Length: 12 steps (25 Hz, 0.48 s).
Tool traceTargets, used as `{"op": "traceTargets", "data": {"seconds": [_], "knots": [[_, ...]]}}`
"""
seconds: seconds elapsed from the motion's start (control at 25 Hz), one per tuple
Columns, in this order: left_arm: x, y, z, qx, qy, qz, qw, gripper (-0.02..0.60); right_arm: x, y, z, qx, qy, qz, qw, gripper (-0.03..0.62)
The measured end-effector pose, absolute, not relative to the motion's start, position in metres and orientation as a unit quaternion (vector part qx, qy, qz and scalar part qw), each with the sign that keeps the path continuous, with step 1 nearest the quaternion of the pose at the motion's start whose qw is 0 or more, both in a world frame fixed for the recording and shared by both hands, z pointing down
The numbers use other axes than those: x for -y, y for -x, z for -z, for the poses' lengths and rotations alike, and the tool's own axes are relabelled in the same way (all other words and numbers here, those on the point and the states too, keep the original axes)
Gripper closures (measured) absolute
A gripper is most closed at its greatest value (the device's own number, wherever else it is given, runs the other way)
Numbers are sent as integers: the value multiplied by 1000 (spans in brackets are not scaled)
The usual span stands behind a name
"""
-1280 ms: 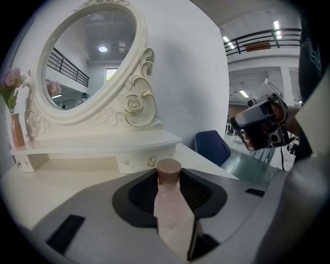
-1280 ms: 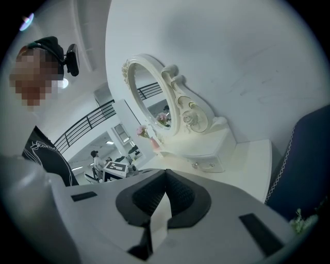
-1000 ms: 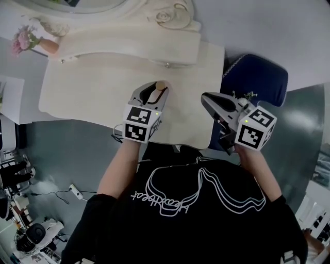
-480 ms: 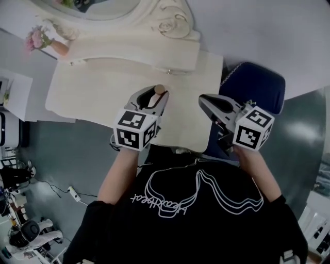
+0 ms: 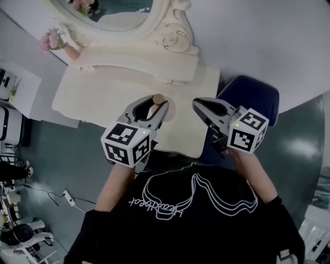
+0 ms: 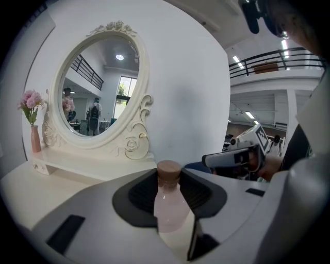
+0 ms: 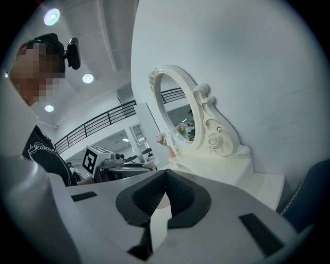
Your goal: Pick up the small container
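The small container is a pale pink bottle [image 6: 169, 209] with a brown cap [image 5: 158, 99]. It stands upright between the pads of my left gripper [image 5: 152, 109], which is shut on its body above the cream dressing table [image 5: 98, 95]. In the left gripper view the cap pokes up past the dark pads [image 6: 198, 193]. My right gripper [image 5: 198, 104] hovers to the right of the bottle, over the table's right edge. Its jaws meet at the tips with nothing between them [image 7: 165, 174].
An oval mirror [image 5: 124, 15] in a carved white frame stands at the back of the table, with a vase of pink flowers [image 5: 54, 40] to its left. A blue chair [image 5: 252, 95] sits right of the table. Cables lie on the grey floor [image 5: 56, 170].
My left gripper, with the bottle in it, has risen toward the camera and shifted slightly left. The right gripper has drifted a little left and up. The view has swung toward the mirror.
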<state>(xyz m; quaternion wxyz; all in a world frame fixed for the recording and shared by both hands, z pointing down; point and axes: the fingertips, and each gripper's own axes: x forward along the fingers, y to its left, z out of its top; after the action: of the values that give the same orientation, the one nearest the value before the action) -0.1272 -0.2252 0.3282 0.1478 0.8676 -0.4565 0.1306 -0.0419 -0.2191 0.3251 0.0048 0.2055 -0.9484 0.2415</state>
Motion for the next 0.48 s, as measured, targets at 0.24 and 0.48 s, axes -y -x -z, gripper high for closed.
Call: {"op": "traceTargets", "data": {"seconds": [0.24, 0.48], "knots": [[207, 120, -305, 457, -871, -122, 134, 443, 211, 45, -308, 959, -194, -208, 9, 588], [200, 117, -298, 452, -874, -114, 137, 445, 202, 51, -299, 965, -183, -190, 8, 588]]}}
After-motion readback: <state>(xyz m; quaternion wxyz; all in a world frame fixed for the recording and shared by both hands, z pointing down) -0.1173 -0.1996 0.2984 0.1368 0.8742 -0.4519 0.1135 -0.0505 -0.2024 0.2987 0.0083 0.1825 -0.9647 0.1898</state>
